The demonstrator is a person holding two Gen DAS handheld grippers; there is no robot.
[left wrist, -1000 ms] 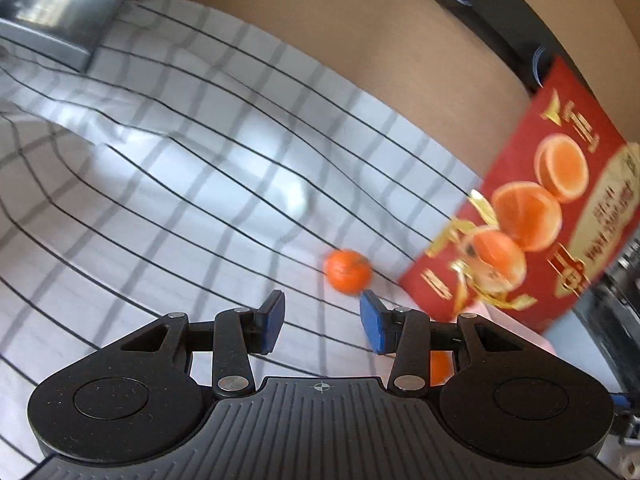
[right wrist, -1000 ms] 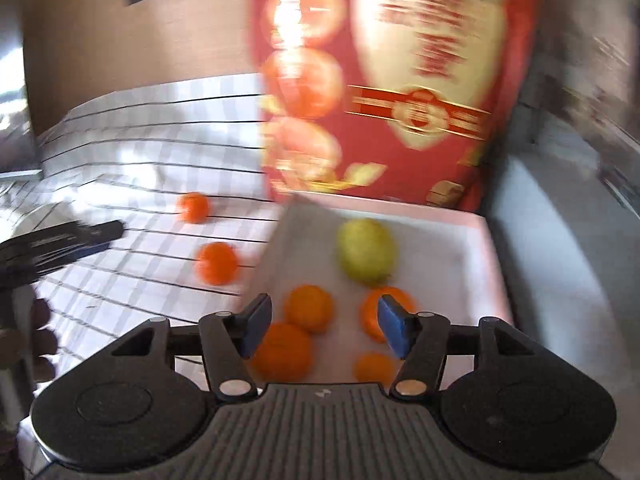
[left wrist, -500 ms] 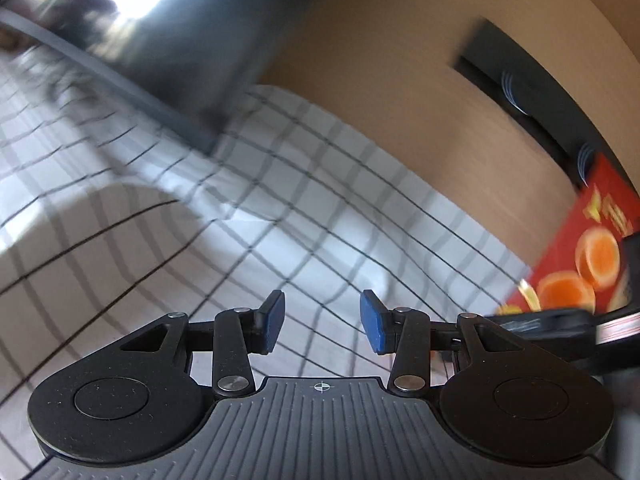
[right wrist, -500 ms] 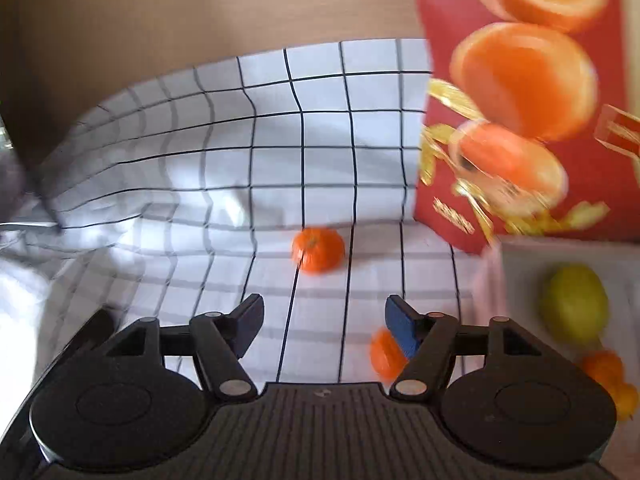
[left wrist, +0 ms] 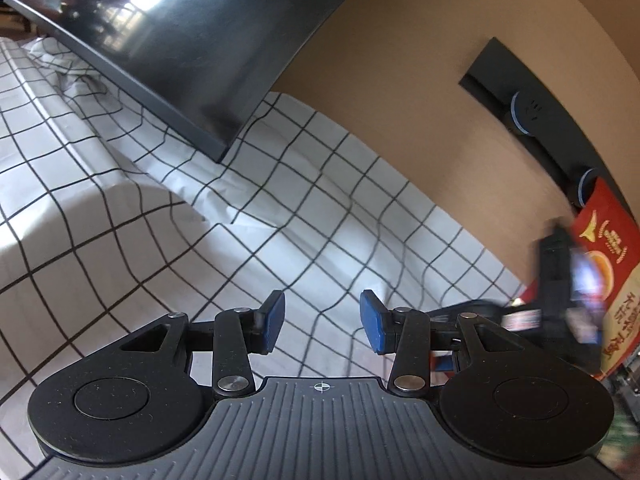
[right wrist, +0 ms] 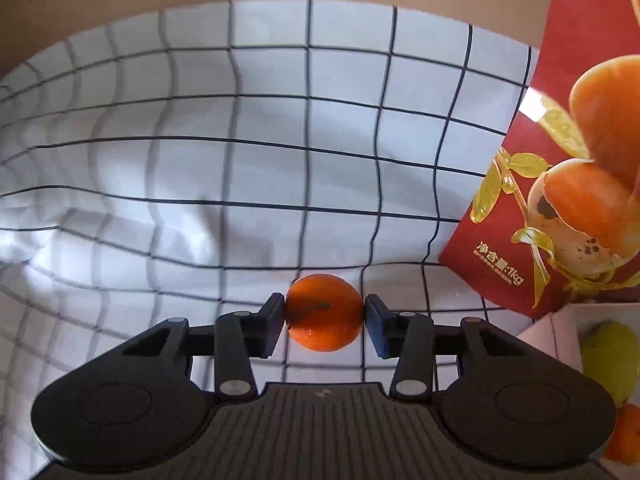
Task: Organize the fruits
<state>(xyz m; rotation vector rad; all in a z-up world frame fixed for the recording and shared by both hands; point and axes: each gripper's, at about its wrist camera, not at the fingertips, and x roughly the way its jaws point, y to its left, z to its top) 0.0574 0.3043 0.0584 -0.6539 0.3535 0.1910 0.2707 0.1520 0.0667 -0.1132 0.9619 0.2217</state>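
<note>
The right gripper (right wrist: 325,318) is closing on a small round mandarin (right wrist: 325,312); both blue pads touch its sides. The mandarin sits on the wrinkly checked tablecloth (right wrist: 200,168), beside the shiny red fruit box lid (right wrist: 560,160). Only this view shows the white tray (right wrist: 560,320) with a yellow-green fruit (right wrist: 610,360) inside. The left gripper (left wrist: 322,322) has its fingers apart with nothing between them. Only its view shows a flat dark monitor (left wrist: 192,40) and the blurry right gripper (left wrist: 556,304).
</note>
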